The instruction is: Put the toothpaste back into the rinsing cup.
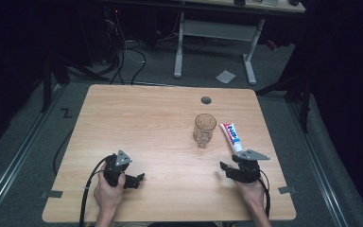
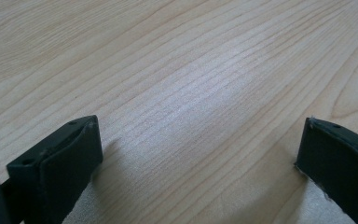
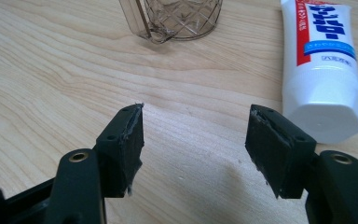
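Observation:
A clear patterned glass cup (image 1: 204, 128) stands upright right of the table's middle. A white toothpaste tube (image 1: 231, 137) with red and blue print lies just to its right, cap toward me. My right gripper (image 1: 228, 162) rests open near the front right, just short of the tube's cap. In the right gripper view its jaws (image 3: 196, 112) hold nothing, with the cup (image 3: 177, 18) ahead and the tube (image 3: 324, 60) at the right. My left gripper (image 1: 136, 179) sits open at the front left, far from both objects. Bare wood lies between its wide jaws (image 2: 199, 126).
The light wooden table (image 1: 137, 123) has a round grey cable hole (image 1: 206, 100) near its far edge. A white desk frame (image 1: 212, 33) and cables stand on the floor beyond the table. Each gripper trails a black cable off the front edge.

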Motion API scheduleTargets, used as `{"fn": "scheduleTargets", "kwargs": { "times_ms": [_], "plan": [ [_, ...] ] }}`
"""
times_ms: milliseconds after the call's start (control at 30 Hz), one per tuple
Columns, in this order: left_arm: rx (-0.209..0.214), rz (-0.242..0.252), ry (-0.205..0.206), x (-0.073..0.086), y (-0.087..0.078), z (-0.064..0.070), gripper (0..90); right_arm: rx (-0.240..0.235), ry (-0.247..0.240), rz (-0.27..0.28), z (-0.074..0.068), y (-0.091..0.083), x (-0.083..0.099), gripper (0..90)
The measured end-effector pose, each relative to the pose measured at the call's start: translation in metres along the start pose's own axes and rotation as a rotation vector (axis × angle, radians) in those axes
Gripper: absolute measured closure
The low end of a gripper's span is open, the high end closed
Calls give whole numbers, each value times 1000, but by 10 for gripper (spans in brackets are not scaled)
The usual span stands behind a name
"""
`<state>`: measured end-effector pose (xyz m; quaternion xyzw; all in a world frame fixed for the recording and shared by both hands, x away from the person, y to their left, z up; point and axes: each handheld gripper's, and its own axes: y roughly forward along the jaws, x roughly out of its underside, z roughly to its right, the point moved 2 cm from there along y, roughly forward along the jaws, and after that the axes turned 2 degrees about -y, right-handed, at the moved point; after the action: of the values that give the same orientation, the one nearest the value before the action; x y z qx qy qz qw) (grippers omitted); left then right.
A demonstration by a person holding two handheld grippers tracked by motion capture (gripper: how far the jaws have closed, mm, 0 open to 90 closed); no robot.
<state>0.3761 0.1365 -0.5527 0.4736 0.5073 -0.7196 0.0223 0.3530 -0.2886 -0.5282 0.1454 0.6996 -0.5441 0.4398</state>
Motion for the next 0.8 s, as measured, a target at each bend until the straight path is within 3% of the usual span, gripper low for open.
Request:
{"fn": "scheduleTargets", "kwargs": {
  "times_ms": [800],
  "plan": [
    [-1,0,3,0,0,0,3,36,29,19,12,-14,4,428]
  ]
}}
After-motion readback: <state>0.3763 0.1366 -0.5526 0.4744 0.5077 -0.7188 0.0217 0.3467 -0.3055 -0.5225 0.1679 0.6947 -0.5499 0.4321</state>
